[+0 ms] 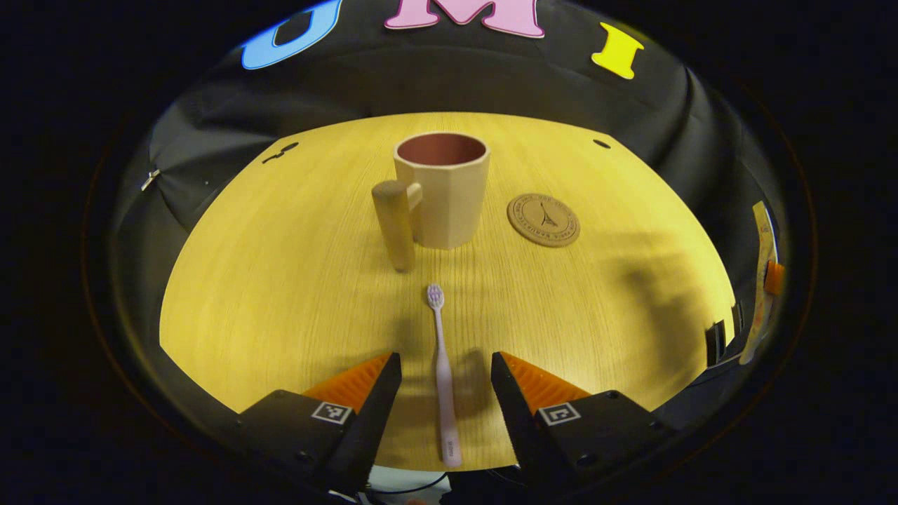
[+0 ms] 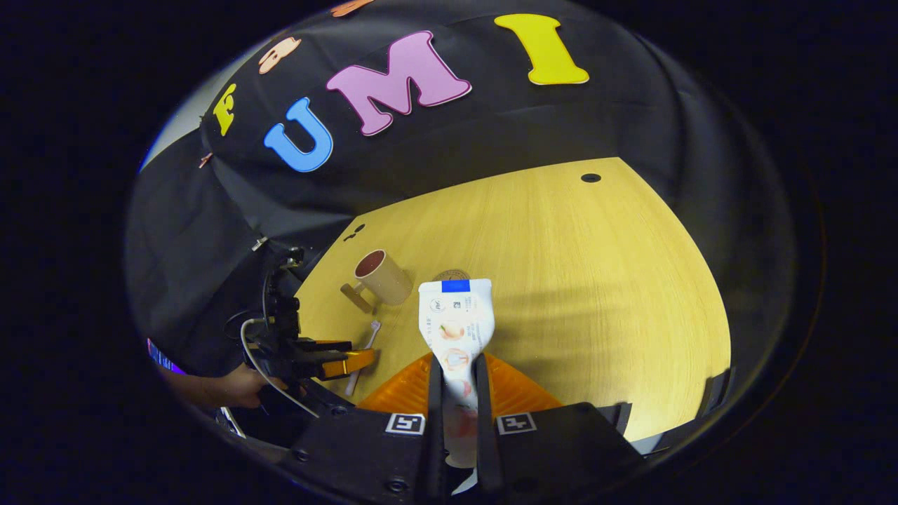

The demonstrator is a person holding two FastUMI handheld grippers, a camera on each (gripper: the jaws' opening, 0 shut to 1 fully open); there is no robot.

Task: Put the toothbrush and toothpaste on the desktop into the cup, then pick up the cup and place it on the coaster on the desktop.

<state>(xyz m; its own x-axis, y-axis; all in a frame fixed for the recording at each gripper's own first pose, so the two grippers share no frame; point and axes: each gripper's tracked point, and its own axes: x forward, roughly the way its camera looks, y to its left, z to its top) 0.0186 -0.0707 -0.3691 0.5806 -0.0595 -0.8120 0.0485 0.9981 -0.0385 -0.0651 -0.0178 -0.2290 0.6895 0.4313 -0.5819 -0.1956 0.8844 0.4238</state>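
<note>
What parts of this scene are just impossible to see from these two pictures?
- Coaster, right gripper view: mostly hidden behind the toothpaste.
- Toothpaste's lower end, right gripper view: covered by the right tool clamped on it.
- Cup bottom, left gripper view: hidden by its own wall.
- Coaster design, left gripper view: too small to make out.

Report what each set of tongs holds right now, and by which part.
Right tongs are shut on the toothpaste tube, gripping its lower body. Left tongs hold nothing: open, straddling the toothbrush handle on the table.
</note>
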